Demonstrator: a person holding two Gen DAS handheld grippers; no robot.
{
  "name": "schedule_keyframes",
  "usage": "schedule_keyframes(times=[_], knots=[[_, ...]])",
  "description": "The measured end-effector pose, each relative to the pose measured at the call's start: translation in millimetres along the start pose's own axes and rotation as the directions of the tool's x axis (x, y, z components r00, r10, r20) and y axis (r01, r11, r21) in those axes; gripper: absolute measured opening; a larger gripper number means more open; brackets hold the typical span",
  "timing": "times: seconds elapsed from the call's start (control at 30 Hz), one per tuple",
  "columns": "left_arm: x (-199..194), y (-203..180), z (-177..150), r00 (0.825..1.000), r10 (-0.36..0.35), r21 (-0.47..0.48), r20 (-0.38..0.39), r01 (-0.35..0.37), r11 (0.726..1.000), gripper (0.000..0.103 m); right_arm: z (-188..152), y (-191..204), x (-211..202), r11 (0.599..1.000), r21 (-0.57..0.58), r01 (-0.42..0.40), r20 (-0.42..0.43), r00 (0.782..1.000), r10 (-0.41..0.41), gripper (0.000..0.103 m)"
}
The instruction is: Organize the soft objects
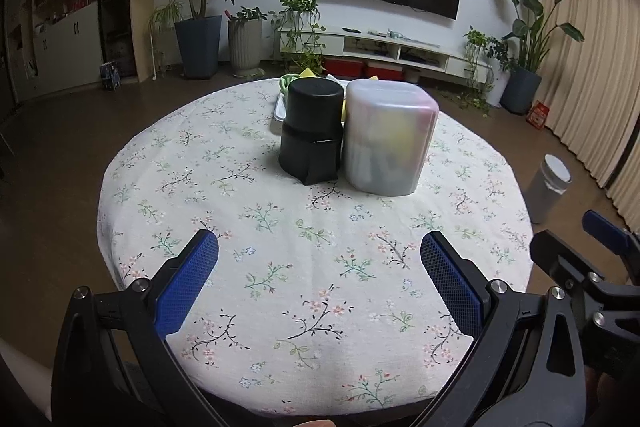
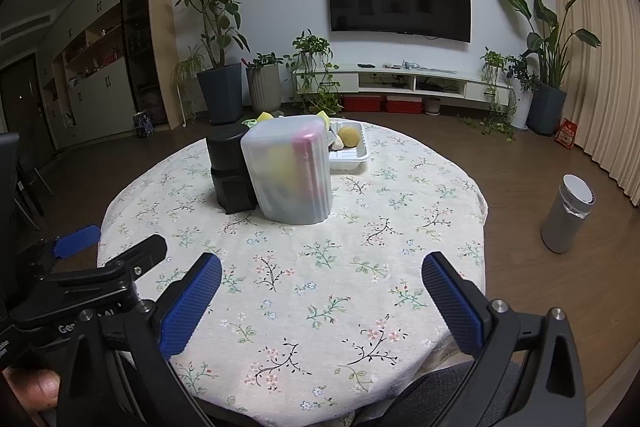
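Currently, in the left wrist view, your left gripper (image 1: 319,255) is wide open and empty, well short of the translucent container (image 1: 387,137) beside the black canister (image 1: 313,129). In the right wrist view, your right gripper (image 2: 322,277) is equally open and empty; the yellow soft ball (image 2: 349,136) in the white tray (image 2: 347,158) probably compresses easily, so grip it lightly across its middle.

Table: round table (image 1: 312,267), floral cloth.
Centre: black container (image 1: 312,131) touching the translucent bin (image 1: 386,139) at its 3 o'clock.
12 o'clock: white tray (image 2: 348,157) behind them.

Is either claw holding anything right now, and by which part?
Nothing is held. The left claw and right claw are both open above the tablecloth.
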State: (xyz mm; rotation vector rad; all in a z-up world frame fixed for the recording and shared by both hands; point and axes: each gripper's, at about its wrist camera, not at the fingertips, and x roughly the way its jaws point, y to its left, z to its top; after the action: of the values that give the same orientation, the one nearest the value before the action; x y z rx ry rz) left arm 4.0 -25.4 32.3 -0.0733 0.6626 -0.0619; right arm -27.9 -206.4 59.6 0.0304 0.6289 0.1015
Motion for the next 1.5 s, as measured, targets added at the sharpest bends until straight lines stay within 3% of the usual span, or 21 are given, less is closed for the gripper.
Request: schedule_keyframes(times=[0.43,1.5], knots=[[-6.4,-7.8,0.7,0.999,0.037,0.017,0.01,-0.037,0.999,0.103,7.0,-8.3,9.6,0.999,0.009,0.032,-0.017,0.999,-0.032,0.103],[-7.2,-6.8,3.5,0.999,0.044,0.015,0.013,-0.044,0.999,0.103,8.8,-8.3,10.7,0.999,0.006,0.037,-0.019,0.999,-0.037,0.103]])
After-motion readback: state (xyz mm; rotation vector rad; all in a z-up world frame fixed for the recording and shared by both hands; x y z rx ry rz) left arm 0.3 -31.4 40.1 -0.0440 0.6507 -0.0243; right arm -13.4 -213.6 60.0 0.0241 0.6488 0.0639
